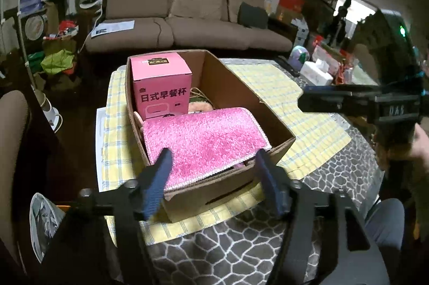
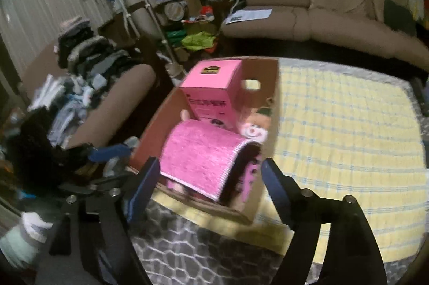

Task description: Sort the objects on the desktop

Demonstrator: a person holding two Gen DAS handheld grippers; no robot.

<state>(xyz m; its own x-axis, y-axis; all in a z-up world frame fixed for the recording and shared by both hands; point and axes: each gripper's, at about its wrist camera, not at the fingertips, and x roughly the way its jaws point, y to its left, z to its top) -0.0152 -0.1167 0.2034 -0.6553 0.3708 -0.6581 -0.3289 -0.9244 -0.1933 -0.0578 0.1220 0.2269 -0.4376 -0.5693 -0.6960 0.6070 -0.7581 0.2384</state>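
Observation:
A cardboard box [image 1: 236,86] stands on a yellow checked cloth [image 1: 308,129]. Inside it are an upright pink carton [image 1: 161,82], a folded pink towel [image 1: 203,140] lying on top at the near end, and a plush toy [image 1: 199,106] partly hidden between them. My left gripper [image 1: 213,164] is open and empty, just above the box's near edge. My right gripper [image 2: 210,175] is open and empty, in front of the box [image 2: 264,76]; the towel [image 2: 201,153], carton [image 2: 214,92] and plush toy [image 2: 254,128] show there too. The right gripper also shows at the right of the left wrist view [image 1: 348,100].
A grey patterned table surface [image 1: 241,244] lies under the cloth. A brown sofa [image 1: 187,14] stands behind the table. Cluttered boxes and bags [image 1: 316,65] sit at the right, and a chair heaped with clothes [image 2: 80,76] at the left.

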